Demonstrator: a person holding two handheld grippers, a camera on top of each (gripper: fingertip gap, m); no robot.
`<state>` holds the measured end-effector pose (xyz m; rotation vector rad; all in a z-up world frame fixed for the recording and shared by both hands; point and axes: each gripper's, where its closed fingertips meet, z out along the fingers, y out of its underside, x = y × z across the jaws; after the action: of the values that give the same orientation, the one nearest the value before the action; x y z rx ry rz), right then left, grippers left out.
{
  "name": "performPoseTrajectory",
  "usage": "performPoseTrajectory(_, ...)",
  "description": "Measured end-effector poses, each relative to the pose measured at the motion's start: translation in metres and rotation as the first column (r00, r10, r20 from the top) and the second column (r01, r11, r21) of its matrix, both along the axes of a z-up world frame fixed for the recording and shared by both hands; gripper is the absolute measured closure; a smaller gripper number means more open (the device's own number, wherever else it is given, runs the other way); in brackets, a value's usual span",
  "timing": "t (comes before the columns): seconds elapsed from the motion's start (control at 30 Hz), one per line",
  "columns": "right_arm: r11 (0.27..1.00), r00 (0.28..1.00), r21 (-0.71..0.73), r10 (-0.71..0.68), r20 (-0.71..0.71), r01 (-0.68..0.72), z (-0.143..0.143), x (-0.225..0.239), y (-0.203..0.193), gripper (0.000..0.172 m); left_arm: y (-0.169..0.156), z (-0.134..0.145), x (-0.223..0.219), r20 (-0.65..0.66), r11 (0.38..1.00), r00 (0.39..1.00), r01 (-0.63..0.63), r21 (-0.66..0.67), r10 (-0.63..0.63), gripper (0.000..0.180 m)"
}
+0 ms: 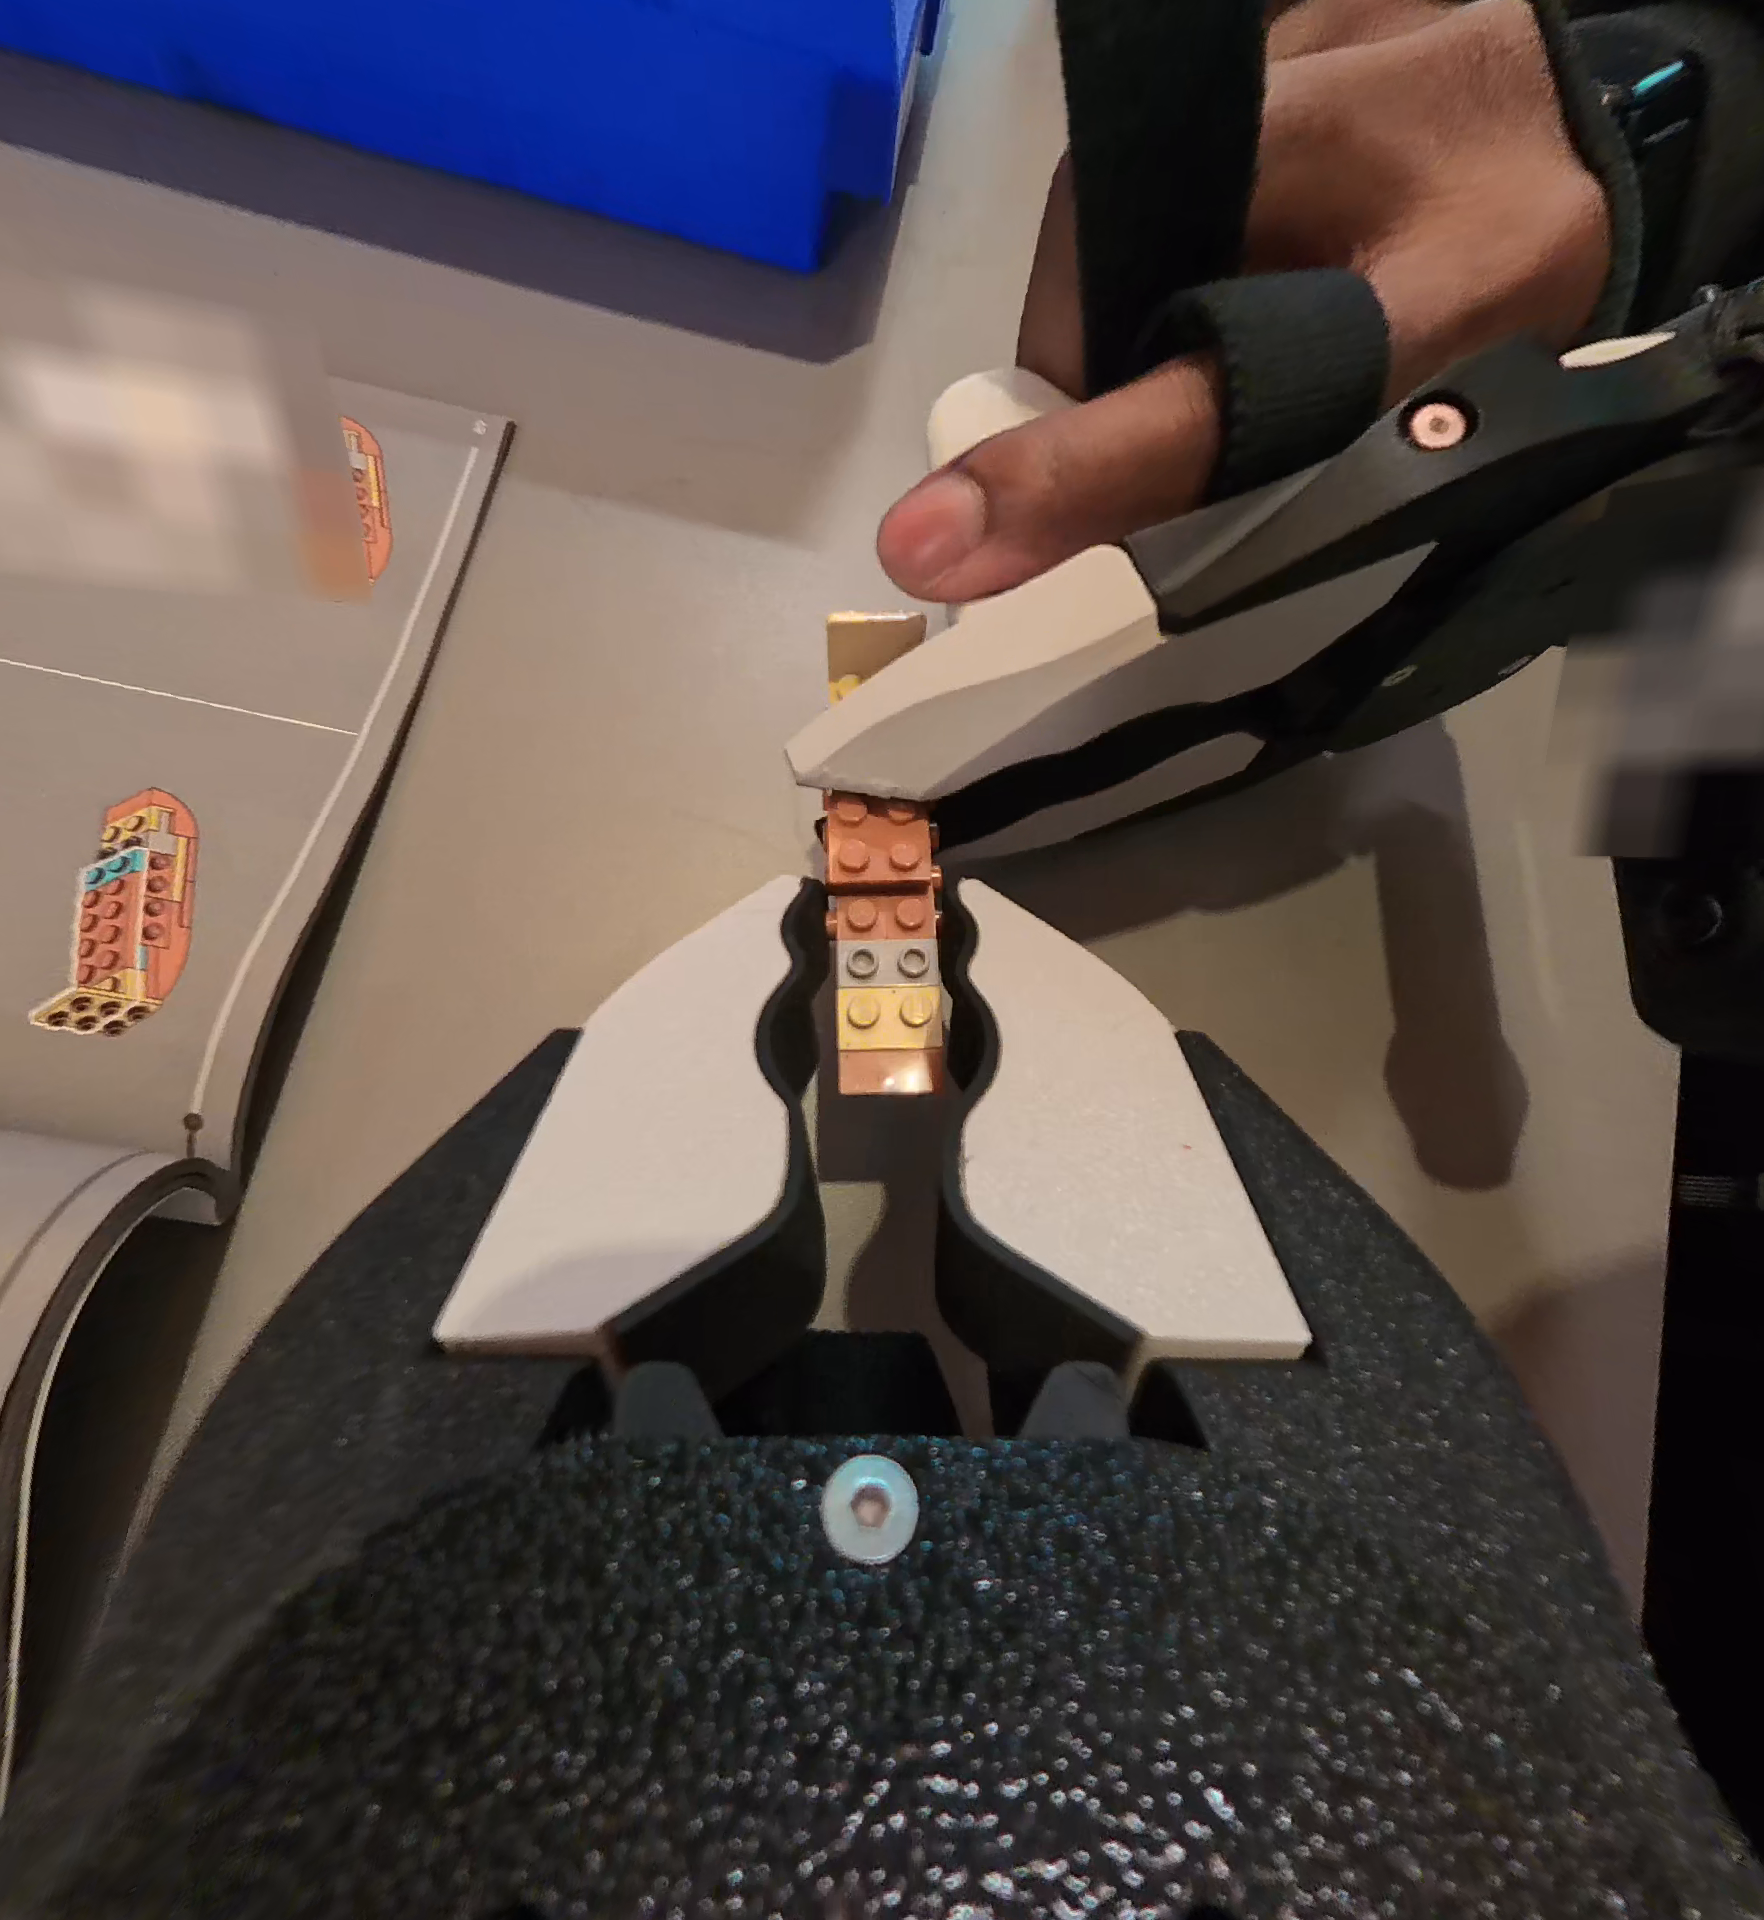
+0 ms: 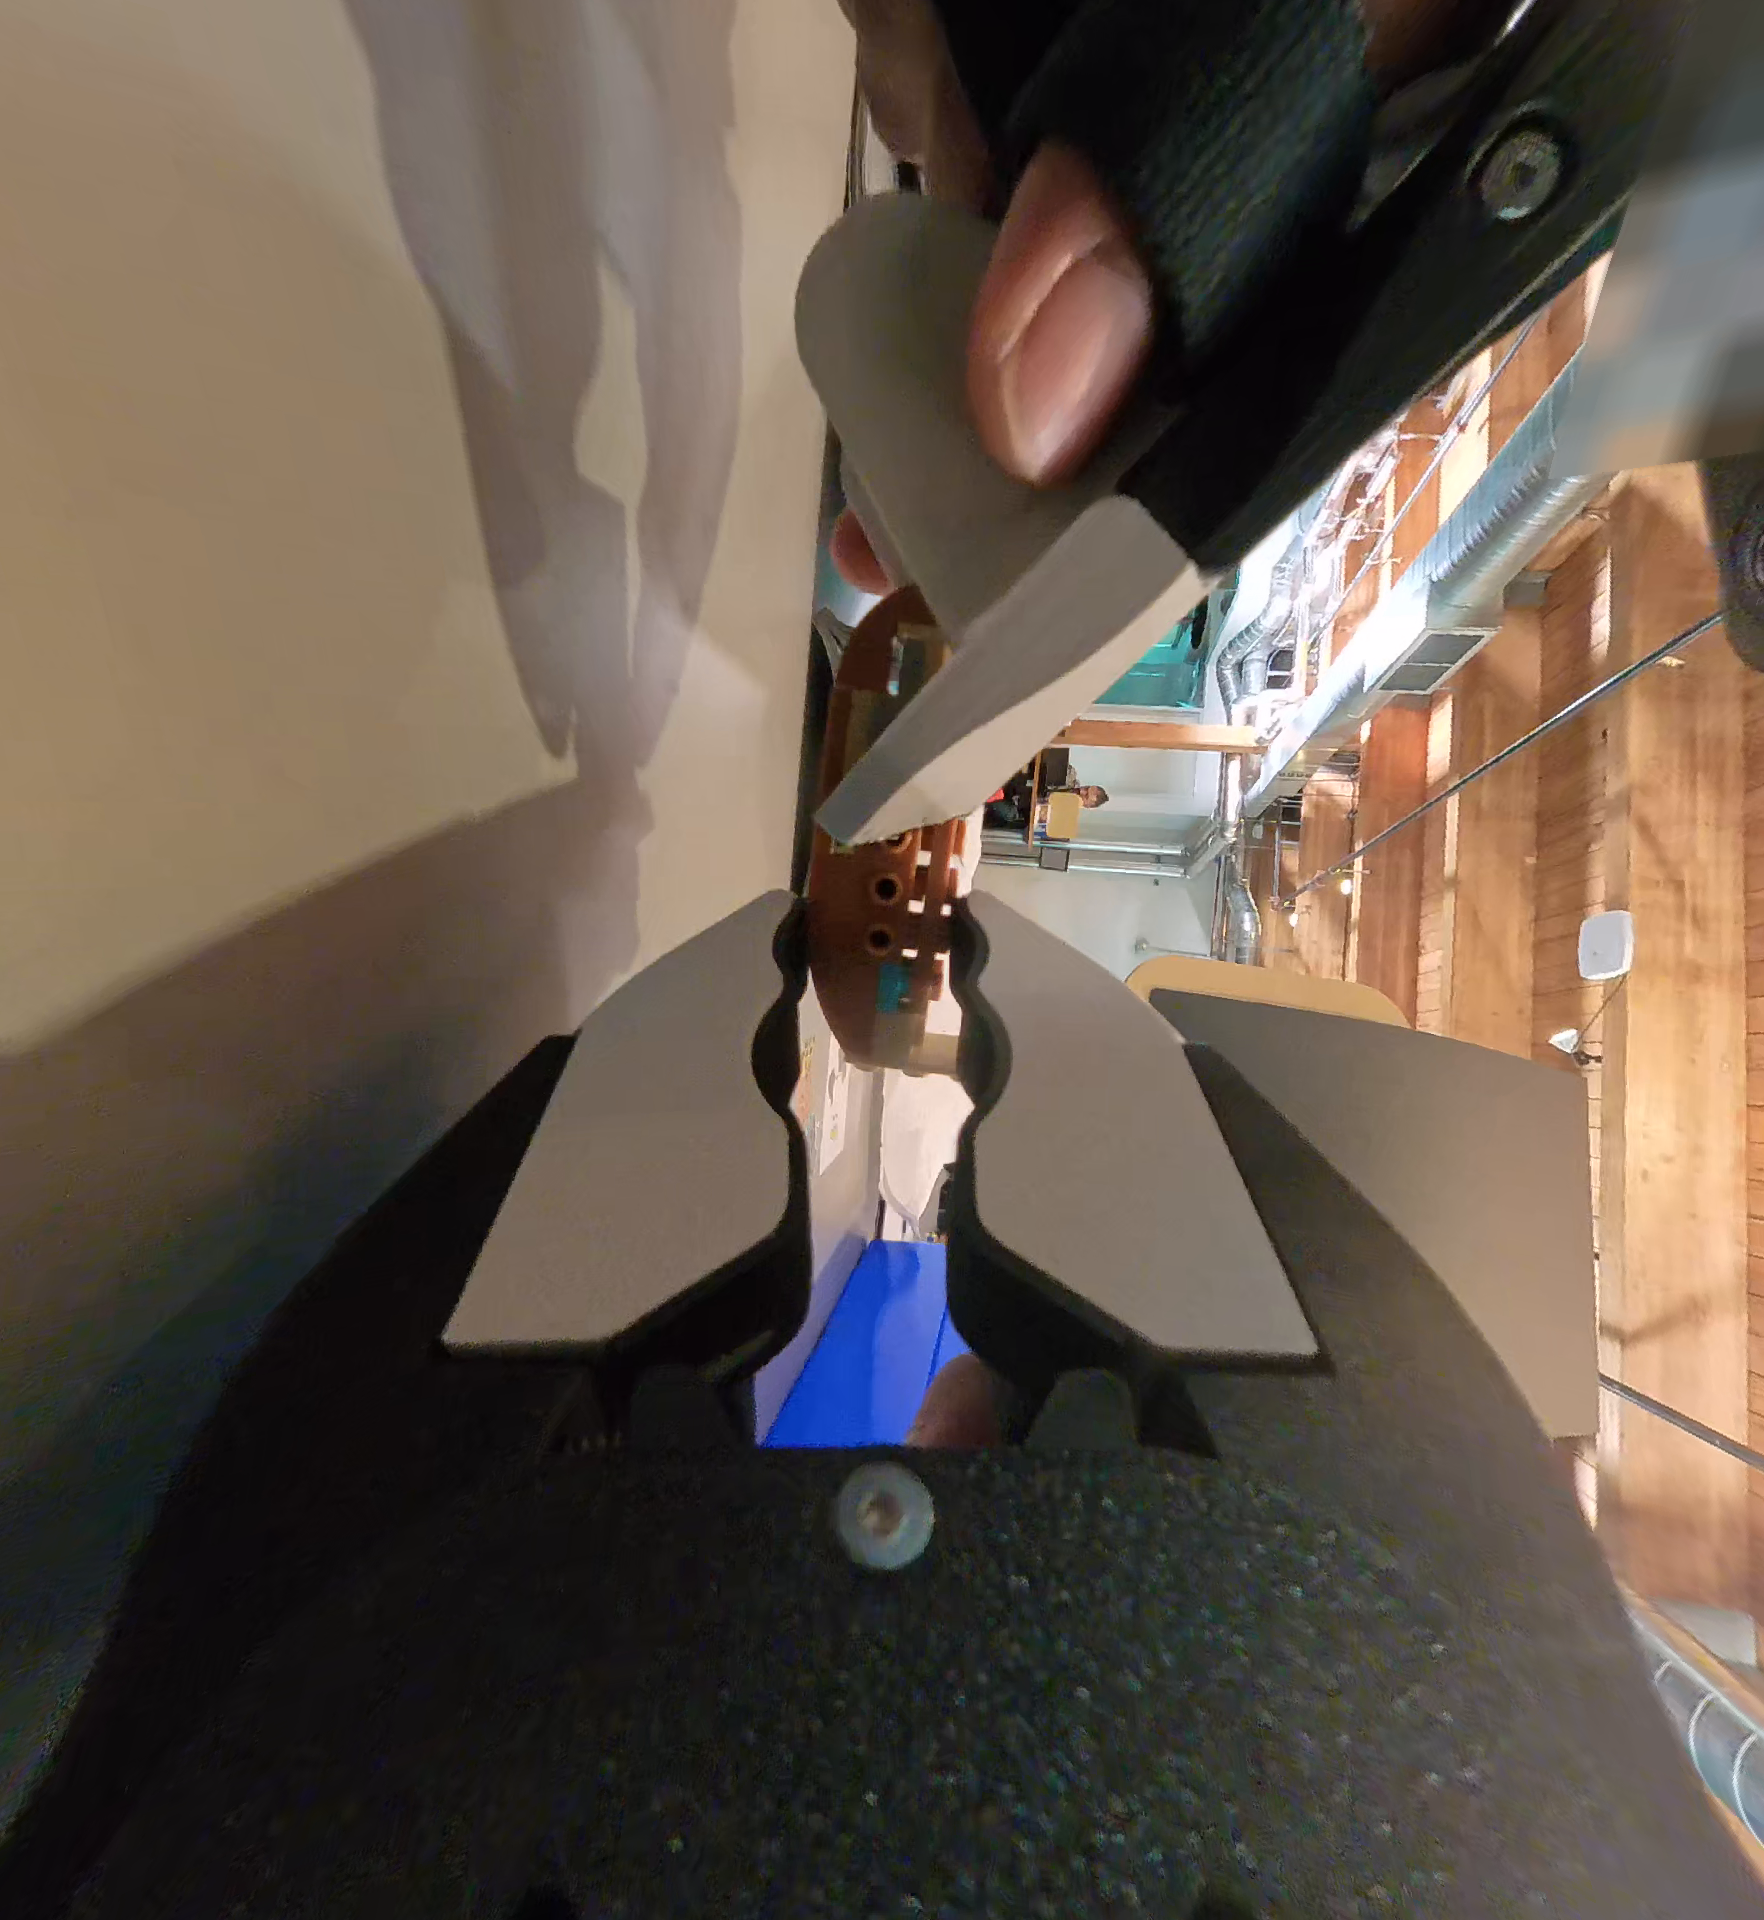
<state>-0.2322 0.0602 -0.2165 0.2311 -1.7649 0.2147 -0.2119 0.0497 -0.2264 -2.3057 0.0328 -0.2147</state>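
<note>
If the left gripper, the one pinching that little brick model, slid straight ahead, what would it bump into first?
Most likely the right gripper: its grey finger sits just ahead, on the far end of the brown, grey and yellow toy-brick assembly held by the left gripper.

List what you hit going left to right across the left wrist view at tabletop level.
Open instruction booklet → bare grey table → brown brick model clamped in the left gripper jaws → right gripper reaching in from the right, gripping the model's far end → hand holding it.

Grey table (image 1: 649, 582); wood-panelled wall (image 2: 1688, 1039), silver ducts (image 2: 1262, 634).
</note>
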Motion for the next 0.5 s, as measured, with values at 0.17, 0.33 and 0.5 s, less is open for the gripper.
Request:
performPoseTrajectory(0.17,1.000,1.000,0.004,-0.004,-0.002,0.004,0.0006,-0.0001,0.0012,0.147,0.0010,0.0006,0.0003,0.035,1.000,0.999,-0.007,0.011,0.006,0.160)
performPoseTrajectory(0.33,1.000,1.000,0.013,-0.019,0.006,0.019,-0.0002,-0.0005,0.0031,0.147,0.0023,-0.0001,0.0002,0.038,1.000,0.999,-0.015,0.012,0.015,0.160)
performPoseTrajectory(0.5,1.000,0.999,0.011,-0.014,0.030,0.014,-0.0003,0.0002,0.0041,0.147,0.0032,0.0006,0.0010,0.048,1.000,0.999,-0.017,0.018,0.017,0.160)
